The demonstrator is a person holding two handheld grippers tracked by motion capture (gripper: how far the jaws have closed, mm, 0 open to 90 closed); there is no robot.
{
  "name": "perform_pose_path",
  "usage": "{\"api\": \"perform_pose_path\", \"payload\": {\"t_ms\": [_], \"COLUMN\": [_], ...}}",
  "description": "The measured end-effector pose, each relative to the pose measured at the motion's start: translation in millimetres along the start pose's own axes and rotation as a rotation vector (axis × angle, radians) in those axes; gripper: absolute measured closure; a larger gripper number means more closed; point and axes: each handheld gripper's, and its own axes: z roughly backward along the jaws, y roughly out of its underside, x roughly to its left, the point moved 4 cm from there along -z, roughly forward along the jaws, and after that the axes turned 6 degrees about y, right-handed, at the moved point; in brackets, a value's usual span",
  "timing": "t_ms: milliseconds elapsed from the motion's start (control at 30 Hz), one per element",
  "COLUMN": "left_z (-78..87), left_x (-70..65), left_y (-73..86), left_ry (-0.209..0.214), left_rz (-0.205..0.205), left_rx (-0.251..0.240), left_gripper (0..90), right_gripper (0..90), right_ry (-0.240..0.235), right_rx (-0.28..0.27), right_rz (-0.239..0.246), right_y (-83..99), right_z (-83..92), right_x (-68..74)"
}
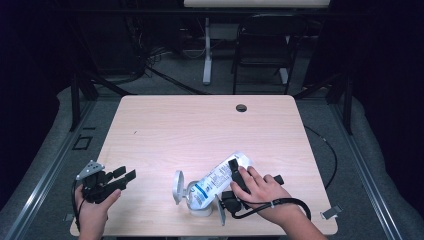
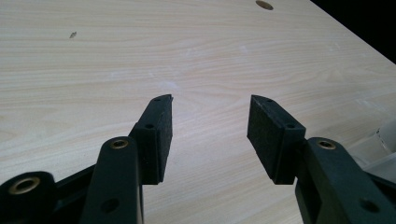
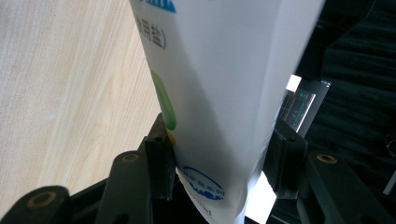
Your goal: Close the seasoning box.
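Jaws of the right gripper point(image 1: 235, 172) are clamped on a white bag point(image 1: 220, 177) w/ blue print, pads pressed to both faces near its sealed end. From the high view the bag is seen tilted, lower end set into the mouth of a small clear jar point(image 1: 197, 202) near the table's point(image 1: 200, 125) front edge, hinged lid point(image 1: 177, 186) flipped open to the left. The tilt is prob. for pouring the contents into the jar; the grip at the upper end leaves the mouth end free. Left gripper point(image 1: 122, 177) is held apart at the table's left, jaws wide open, nothing between them, likely on standby.

Right gripper view gives what the high view can't: pad contact on the bag point(image 3: 219, 93), printed characters, a green mark. Left gripper view confirms bare wood between its pads point(image 2: 163, 135), plus the cable hole point(image 2: 264, 4) far off. Jar contents can't be told.
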Motion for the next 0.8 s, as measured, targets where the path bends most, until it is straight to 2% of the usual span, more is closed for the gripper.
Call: {"api": "perform_pose_path", "payload": {"t_ms": [100, 333, 367, 800], "left_z": [-0.3, 0.0, 0.0, 0.0], "left_x": [0.1, 0.3, 0.3, 0.8], "left_y": [0.0, 0.0, 0.0, 0.3], "left_ry": [-0.001, 0.000, 0.000, -0.001], "left_rz": [0.000, -0.001, -0.001, -0.001], "left_rx": [-0.003, 0.000, 0.001, 0.004], "left_gripper": [50.8, 50.7, 50.8, 50.8], "right_gripper": [52.3, 52.5, 52.5, 52.9], "right_ry": [0.000, 0.002, 0.004, 0.005], "right_rx": [-0.018, -0.012, -0.001, -0.013], "right_rz": [-0.016, -0.008, 0.006, -0.002], "right_y": [0.0, 0.1, 0.1, 0.1], "right_z": [-1.1, -0.6, 0.2, -0.3], "right_x": [1.0, 0.2, -0.8, -0.5]}}
